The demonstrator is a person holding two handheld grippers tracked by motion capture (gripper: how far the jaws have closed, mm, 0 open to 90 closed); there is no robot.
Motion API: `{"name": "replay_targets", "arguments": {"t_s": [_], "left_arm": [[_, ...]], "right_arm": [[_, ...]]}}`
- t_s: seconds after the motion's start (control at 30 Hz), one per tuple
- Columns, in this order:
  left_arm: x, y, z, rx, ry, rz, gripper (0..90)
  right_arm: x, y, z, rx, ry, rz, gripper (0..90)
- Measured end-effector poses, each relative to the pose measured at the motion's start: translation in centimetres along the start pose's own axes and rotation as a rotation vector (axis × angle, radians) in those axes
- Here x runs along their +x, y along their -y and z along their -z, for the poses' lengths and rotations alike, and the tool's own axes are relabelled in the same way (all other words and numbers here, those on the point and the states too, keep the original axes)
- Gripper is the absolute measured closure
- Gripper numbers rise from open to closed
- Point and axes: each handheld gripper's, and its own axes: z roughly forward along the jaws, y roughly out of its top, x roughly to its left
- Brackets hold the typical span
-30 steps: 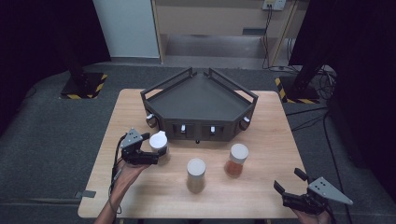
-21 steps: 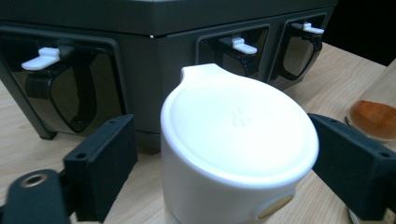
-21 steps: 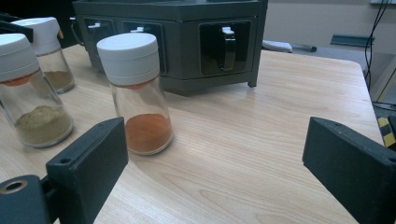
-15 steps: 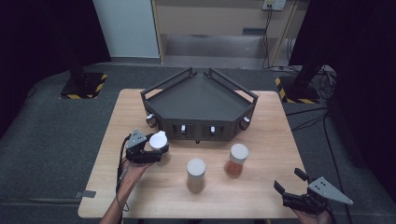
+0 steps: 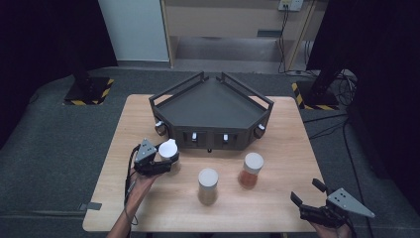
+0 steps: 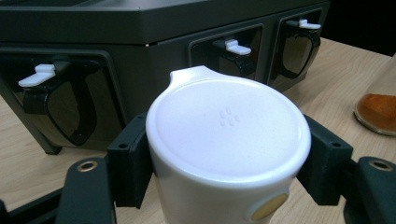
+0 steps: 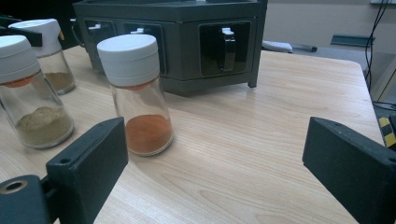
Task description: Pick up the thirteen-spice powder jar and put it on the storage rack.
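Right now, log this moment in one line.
left gripper: shut on white-lidded jar | right gripper: open, empty | orange spice jar: standing free

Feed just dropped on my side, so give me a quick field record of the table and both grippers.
left gripper: jaws just closed, shut on the white-capped jar
right gripper: open, nothing between jaws
orange spice jar: upright, free on table
tan spice jar: upright, free
dark rack: behind jars, top tray bare

1. The spice jar [image 5: 168, 151] has a white flip-top lid [image 6: 228, 126] with a small tab at its rear edge; the lid is shut.
2. It stands upright on the bench [image 5: 277, 208], just in front of the dark rack [image 5: 213, 106], left of the two other jars.
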Motion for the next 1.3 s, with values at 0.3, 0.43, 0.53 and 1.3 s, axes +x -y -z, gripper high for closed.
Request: {"name": "replay_targets", "arguments": {"t_s": [0.3,0.43,0.53,1.3], "left_arm": [[0.9,-0.9,0.9,-0.016,0.057,-0.001,29.5],[1.2,-1.7,1.3,-0.024,0.081,-0.013,29.5],[1.2,-2.5,1.7,-0.024,0.095,-0.032,29.5],[1.1,-9.3,3.3,-0.059,0.147,-0.057,29.6]], "right_arm": [[0.0,0.0,0.0,0.001,-0.002,0.001,6.8],[0.0,0.0,0.0,0.001,-0.002,0.001,6.8],[0.0,0.0,0.0,0.003,-0.002,0.0,6.8],[0.0,0.0,-0.1,0.001,-0.007,0.002,6.9]]}}
